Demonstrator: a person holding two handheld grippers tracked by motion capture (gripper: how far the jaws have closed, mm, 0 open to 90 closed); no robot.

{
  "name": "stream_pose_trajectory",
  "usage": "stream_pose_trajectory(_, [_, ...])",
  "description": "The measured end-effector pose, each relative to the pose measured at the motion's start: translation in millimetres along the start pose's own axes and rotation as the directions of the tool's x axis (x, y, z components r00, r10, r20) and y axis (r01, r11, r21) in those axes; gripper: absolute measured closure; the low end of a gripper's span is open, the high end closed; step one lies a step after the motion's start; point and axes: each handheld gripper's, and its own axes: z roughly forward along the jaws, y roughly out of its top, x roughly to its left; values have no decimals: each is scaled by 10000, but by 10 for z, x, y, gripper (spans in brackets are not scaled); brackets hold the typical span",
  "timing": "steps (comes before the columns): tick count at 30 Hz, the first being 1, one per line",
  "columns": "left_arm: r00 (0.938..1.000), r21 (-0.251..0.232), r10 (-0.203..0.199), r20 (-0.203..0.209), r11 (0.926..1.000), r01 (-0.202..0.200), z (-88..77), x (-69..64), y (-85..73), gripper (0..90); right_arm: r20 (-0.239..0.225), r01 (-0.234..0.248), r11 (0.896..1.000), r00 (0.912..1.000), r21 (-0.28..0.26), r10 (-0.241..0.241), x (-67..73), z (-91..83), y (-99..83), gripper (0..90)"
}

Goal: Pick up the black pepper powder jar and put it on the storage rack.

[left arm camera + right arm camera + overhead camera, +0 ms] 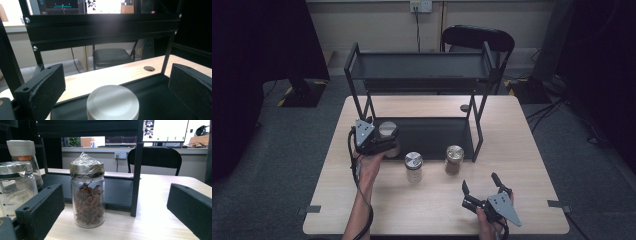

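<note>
A jar with a pale lid point(387, 129) stands on the left end of the black rack's lower shelf point(437, 136). My left gripper point(387, 142) is open around it; in the left gripper view the lid point(112, 102) sits between the two pads point(42, 87) without touching either. Two more jars stand on the table in front of the rack: a silver-lidded one point(413, 165) and one with brown contents point(454, 159). My right gripper point(479, 181) is open near the front edge with nothing in it, and it faces the brown-filled jar point(88, 202).
The black two-tier rack point(422, 67) takes up the back half of the wooden table point(532, 165); its right post point(136, 170) stands just right of the brown-filled jar. A dark cable hole point(464, 107) lies behind the rack. A black chair point(477, 37) stands beyond the table.
</note>
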Motion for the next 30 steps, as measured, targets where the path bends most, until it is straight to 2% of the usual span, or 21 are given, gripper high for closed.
stream_pose_trajectory(16, [9998, -241, -199, -96, 9995, 197, -157, -21, 24, 0, 7, -1, 10000, 10000, -5, 1, 1, 0, -1, 1])
stream_pose_trajectory(30, [9999, -636, 109, 88, 9979, -103, -303, -73, 96, 0, 6, 1, 10000, 10000, 2, -1, 1, 0, 0, 1])
